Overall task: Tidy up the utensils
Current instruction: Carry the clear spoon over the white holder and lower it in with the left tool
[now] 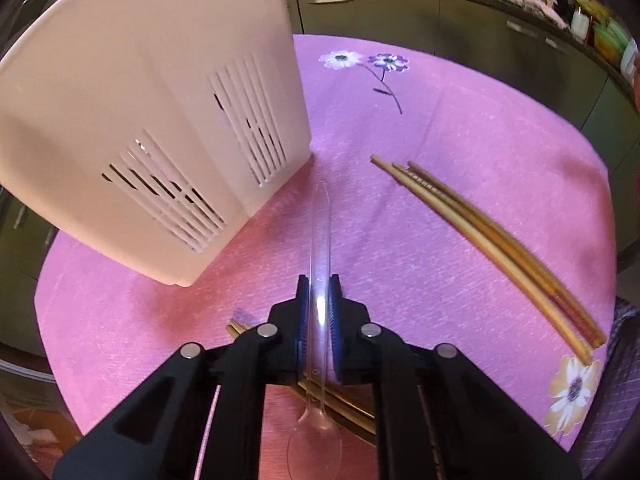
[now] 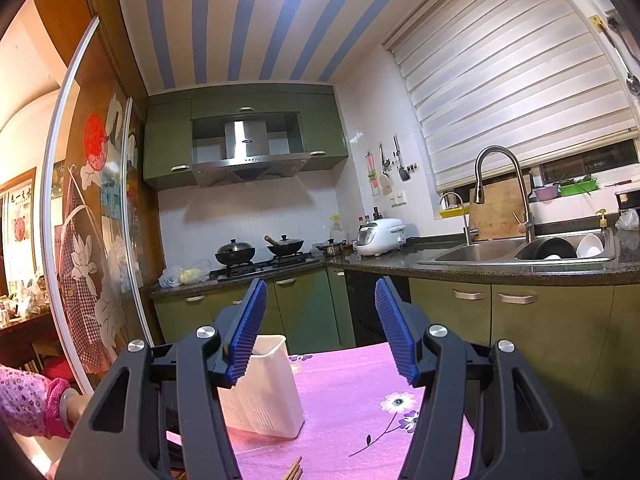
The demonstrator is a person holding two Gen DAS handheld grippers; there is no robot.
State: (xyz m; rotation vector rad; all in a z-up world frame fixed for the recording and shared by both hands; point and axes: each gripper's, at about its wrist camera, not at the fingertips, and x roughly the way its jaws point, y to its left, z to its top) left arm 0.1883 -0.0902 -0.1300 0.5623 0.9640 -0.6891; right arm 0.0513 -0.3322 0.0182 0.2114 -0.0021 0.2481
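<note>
We see the left gripper (image 1: 319, 300) clamped on a clear spoon (image 1: 320, 240), handle pointing toward the white holder (image 1: 140, 120).

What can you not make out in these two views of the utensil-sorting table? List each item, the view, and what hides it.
- White utensil holder, left wrist view: its walls hide the contents and the frame edge cuts its top.
- Chopsticks under the left hand-held gripper: its black arms cover their length and count.
- Clear spoon: transparent, so its bowl is faint.
- Chopsticks, right wrist view: cut off by the bottom edge.
</note>
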